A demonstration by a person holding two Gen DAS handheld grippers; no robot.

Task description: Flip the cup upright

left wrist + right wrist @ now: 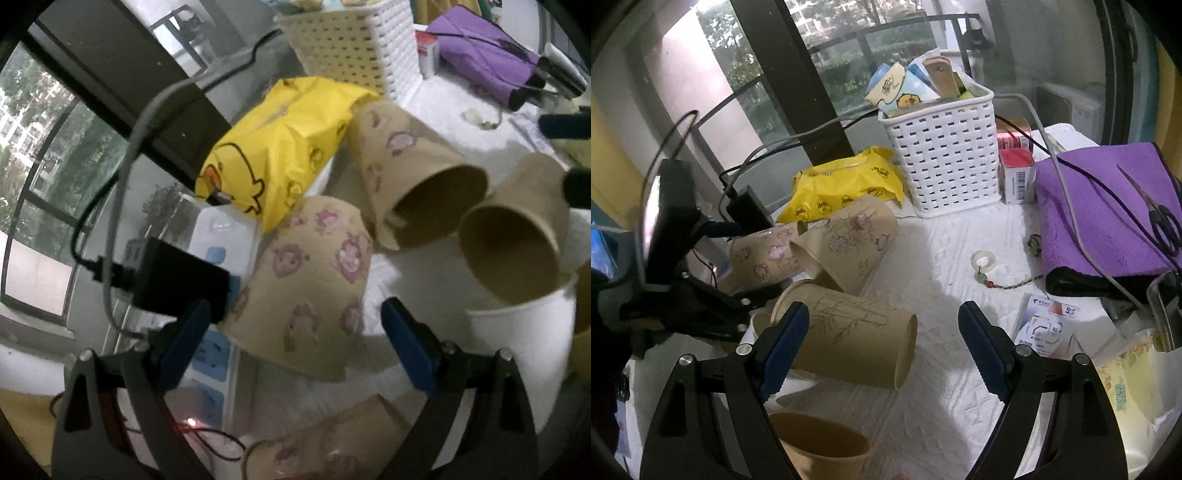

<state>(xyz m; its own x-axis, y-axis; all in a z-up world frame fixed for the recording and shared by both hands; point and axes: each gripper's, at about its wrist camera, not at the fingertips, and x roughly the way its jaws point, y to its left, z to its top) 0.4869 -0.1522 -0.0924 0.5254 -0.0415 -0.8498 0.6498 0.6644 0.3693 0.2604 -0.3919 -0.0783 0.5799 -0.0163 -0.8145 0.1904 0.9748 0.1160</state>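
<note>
Looking from the left, the left claw (295, 332) stands wide open around a paper cup (306, 288) printed with pink faces; this cup lies tipped, and I cannot tell if the pads touch it. One more cup (325, 450) below is cut off and blurred. On the white surface (953, 258) three cups lie on their sides. The right claw (879, 339) is open too, over the bamboo cup (849, 339). A white basket (942, 162) holds tissue packs.

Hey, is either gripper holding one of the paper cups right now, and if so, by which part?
Nothing is held. The left gripper is open around a cup with pink prints without gripping; the right gripper is open over the bamboo-print cup.
</note>
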